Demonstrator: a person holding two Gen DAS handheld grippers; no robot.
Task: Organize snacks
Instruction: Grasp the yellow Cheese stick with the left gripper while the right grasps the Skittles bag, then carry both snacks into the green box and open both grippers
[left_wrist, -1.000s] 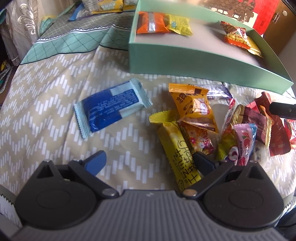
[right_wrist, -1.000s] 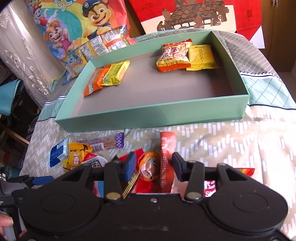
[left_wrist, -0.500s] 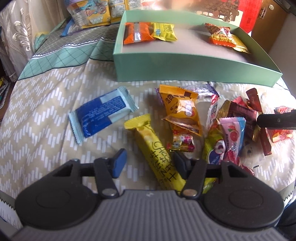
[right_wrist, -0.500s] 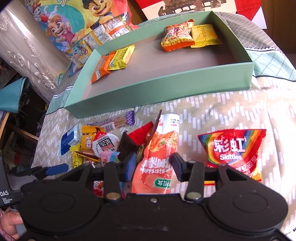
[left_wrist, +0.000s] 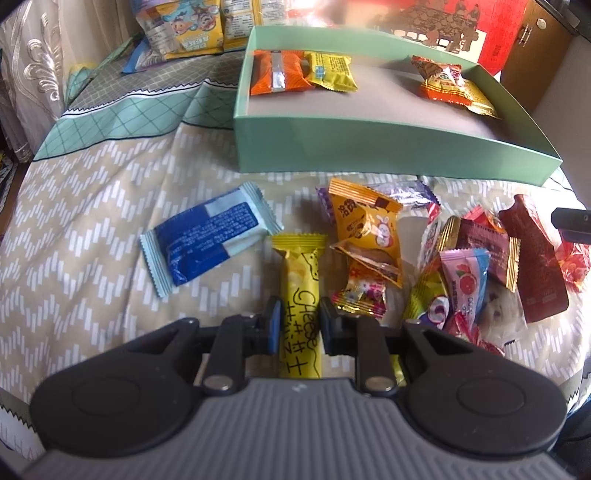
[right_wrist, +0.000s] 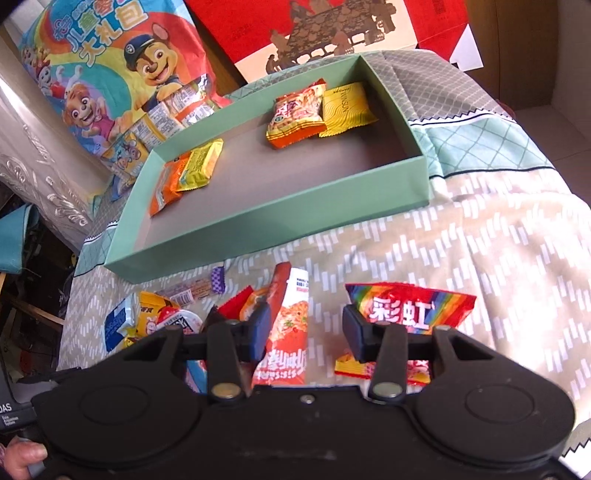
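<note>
Snacks are lying in a loose pile on the patterned bedspread (left_wrist: 92, 206), just in front of the green box (left_wrist: 369, 147), which is sitting on the same bed.

Left view: the left hand-held gripper (left_wrist: 299, 325) is pointing down at the yellow cheese bar (left_wrist: 300, 291). Its jaws are closing with the bar between them; the blue pad and the black pad are lying against the bar's two long sides, so it is clenching on the wrapper. The bar's far end is resting just beside the blue wafer packet (left_wrist: 207, 240). To the right, the orange rabbit packet (left_wrist: 369, 229) is overlapping several small sweets, with a pink grapefruit candy (left_wrist: 465, 273) and a dark red strip (left_wrist: 535, 266) further right.

Inside the box, an orange packet (left_wrist: 280, 74) and a small yellow packet (left_wrist: 332, 70) are touching near the left wall; another orange bag (left_wrist: 443, 81) is lying near the far right corner.

Right view: the right hand-held gripper (right_wrist: 304, 328) is hanging part-way open over the bed. The red-and-white noodle sachet (right_wrist: 291, 332) is lying against its left pad, but the right pad is standing clear of it, so nothing is being grasped. The rainbow Skittles bag (right_wrist: 410, 306) is lying beside and partly under the right finger. A person's fingertips (right_wrist: 22, 458) are showing at the lower left edge.
</note>
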